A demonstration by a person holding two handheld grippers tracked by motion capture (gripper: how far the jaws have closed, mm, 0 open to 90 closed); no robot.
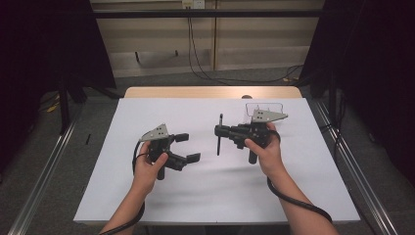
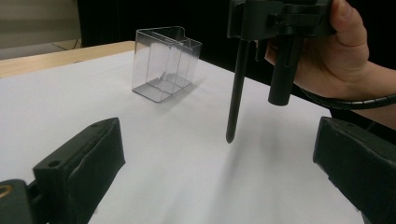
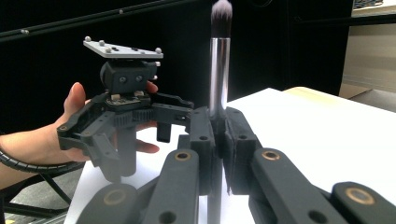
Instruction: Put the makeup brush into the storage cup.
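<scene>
The slim makeup brush with a black handle, chrome ferrule and soft dark bristle tip (image 3: pixel 219 70) is clamped upright in the right claw (image 1: pixel 221 131), whose jaws are closed tight on the handle, well above the white surface (image 1: pixel 215 196) near its middle. In the left gripper view the handle's lower end (image 2: pixel 235 93) hangs just clear of the surface, casting a faint shadow below its tip; the bristles point up in the right gripper view. Holding it vertical like this looks suited to lowering it, handle first, into something with an open top.

That would most likely be the clear plastic organiser box with inner dividers (image 2: pixel 164 63), which stands upright toward the far right corner of the surface, behind the right hand (image 1: pixel 264 149) and apart from the brush. Its open top faces up, so a vertical brush could drop into one compartment; I judge the brush is not yet over it.

The left claw (image 1: pixel 188 147) is held over the left half of the surface, its jaws spread wide with nothing between them, aimed toward the brush. It seems to be standing by, perhaps to steady the box or take the brush.
</scene>
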